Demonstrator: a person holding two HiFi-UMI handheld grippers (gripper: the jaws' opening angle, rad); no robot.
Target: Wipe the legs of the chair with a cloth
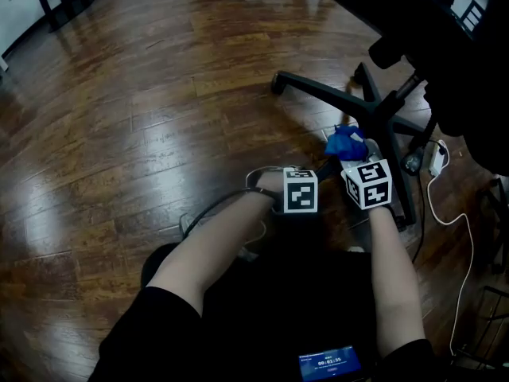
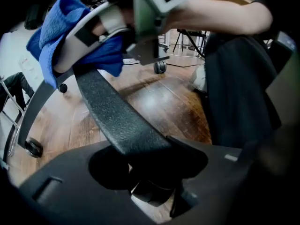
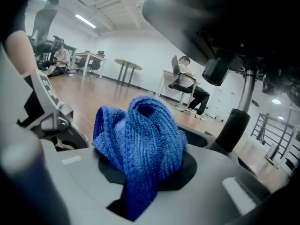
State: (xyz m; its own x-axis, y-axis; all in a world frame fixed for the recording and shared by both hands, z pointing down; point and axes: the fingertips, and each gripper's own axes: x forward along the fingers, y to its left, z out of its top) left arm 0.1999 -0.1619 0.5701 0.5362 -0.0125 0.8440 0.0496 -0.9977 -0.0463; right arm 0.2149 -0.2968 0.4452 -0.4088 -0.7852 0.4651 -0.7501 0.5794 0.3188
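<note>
Head view: glossy dark-brown plank floor (image 1: 143,94), with light glare at 8 o'clock. Black chair base (image 1: 374,110) stands at 2 o'clock, and a white cable (image 1: 461,213) trails at 3 o'clock. Left gripper (image 2: 150,177): fingers partly apart, clamped on a textured black chair leg (image 2: 117,116). Right gripper (image 3: 140,191): fingers closed on a bunched blue cloth (image 3: 140,139), which sits on that leg near the hub. Room beyond: white walls, strip ceiling lights (image 3: 86,21), tables (image 3: 126,67), seated people (image 3: 187,78).
</note>
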